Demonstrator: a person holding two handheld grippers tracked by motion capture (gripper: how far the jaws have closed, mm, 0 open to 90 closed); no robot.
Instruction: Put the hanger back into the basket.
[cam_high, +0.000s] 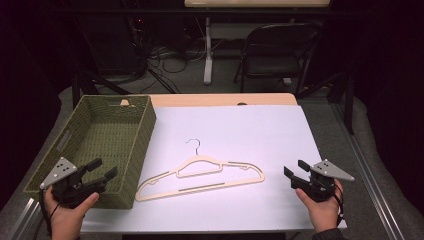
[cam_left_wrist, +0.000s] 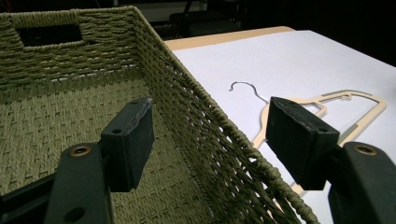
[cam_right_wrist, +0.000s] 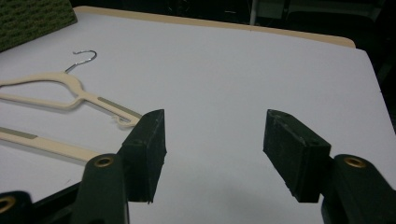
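A cream plastic hanger (cam_high: 200, 176) with a metal hook lies flat on the white table cover (cam_high: 240, 130) near the middle front. A green woven basket (cam_high: 95, 145) stands at the left, and nothing shows inside it. My left gripper (cam_high: 102, 168) hovers open over the basket's near right corner; its jaws straddle the basket wall (cam_left_wrist: 219, 135), with the hanger (cam_left_wrist: 327, 105) beyond. My right gripper (cam_high: 296, 168) is open at the front right, just past the hanger's right end. In the right gripper view the hanger (cam_right_wrist: 70, 93) lies to the left of that gripper (cam_right_wrist: 212, 149).
A dark folding chair (cam_high: 280, 50) and a table leg with cables stand on the floor beyond the table. The wooden table edge (cam_high: 225, 99) shows past the white cover. A person's hands hold both grippers at the near edge.
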